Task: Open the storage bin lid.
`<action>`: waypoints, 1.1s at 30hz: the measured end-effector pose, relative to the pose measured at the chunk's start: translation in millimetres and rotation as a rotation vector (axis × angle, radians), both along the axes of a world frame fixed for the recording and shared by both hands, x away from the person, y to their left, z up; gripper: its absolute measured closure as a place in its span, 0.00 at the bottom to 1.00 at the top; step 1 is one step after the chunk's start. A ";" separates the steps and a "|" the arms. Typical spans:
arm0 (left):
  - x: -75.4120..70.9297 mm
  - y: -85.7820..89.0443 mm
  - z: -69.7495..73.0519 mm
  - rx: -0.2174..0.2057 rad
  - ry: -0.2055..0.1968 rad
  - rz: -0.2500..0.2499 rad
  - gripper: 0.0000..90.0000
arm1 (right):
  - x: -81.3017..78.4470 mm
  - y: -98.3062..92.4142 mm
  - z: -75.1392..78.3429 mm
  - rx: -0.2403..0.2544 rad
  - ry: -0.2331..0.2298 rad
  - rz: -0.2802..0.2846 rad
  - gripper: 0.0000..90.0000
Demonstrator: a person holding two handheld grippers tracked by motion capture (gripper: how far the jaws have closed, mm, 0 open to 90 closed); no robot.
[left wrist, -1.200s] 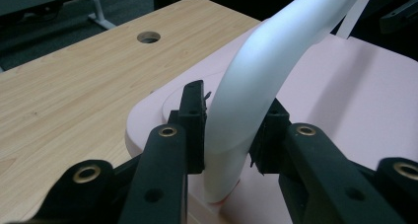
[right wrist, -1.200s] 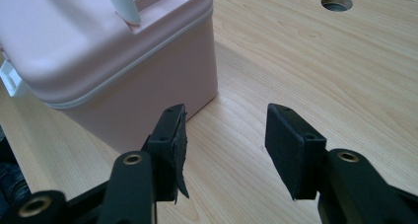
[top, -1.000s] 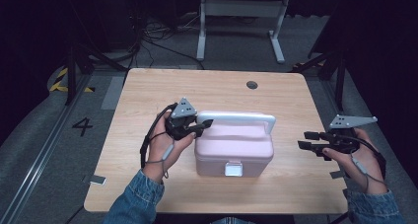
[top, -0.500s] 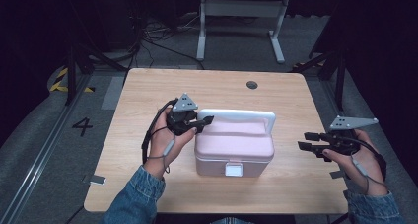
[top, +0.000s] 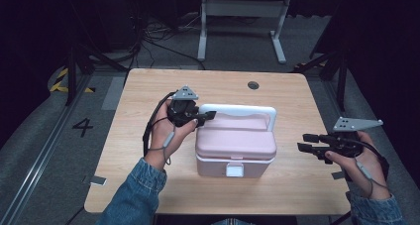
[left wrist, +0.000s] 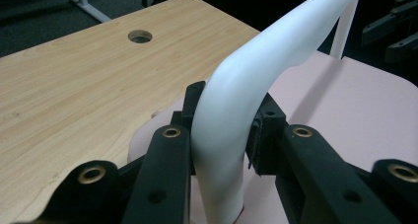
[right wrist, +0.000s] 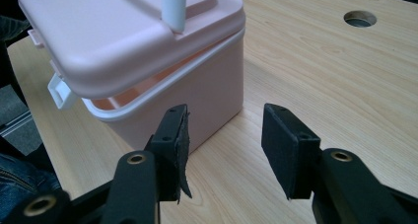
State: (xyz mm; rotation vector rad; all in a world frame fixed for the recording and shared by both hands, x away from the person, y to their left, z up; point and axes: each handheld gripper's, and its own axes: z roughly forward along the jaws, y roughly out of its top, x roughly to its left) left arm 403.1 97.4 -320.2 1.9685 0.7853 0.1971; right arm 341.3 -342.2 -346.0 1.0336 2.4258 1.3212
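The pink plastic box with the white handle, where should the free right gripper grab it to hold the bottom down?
Probably the pink plastic box's base wall on its right end, approached level from the right. The right gripper already faces that corner with open jaws, and the lid sits lifted above the rim while the left gripper clamps the white handle.

A light wood table (top: 148,185) with rounded corners stands on a grey floor (top: 44,150), a round cable hole (top: 253,85) set near its far edge. Beyond it, a white metal frame (top: 241,17) rests on two feet against a dark backdrop, with black cables (top: 148,34) tangled on the floor to its left. A painted number 4 (top: 82,127) marks the floor left of the table, near a rail (top: 34,170) and yellow-black hazard tape (top: 62,81). Dark stand legs (top: 327,66) flank the table's far right corner
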 end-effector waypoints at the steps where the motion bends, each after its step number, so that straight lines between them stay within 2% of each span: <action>1: 1.3 0.1 1.0 0.004 -0.002 -0.003 0.82 | -0.2 0.8 0.0 -0.002 -0.002 0.003 0.60; 11: 11.0 -0.3 9.7 -0.001 -0.008 0.016 0.82 | -2.0 6.8 2.1 -0.005 -0.012 0.023 0.61; 21: 26.1 1.3 14.9 -0.037 0.009 0.033 0.82 | -5.7 17.3 6.8 0.001 -0.047 0.053 0.65; 31: 34.4 0.7 18.3 -0.043 0.017 0.041 0.83 | -8.1 29.8 10.3 0.001 -0.079 0.090 0.80; 33: 34.9 0.5 19.1 -0.042 0.021 0.044 0.83 | -7.7 35.3 9.8 0.016 -0.091 0.118 0.84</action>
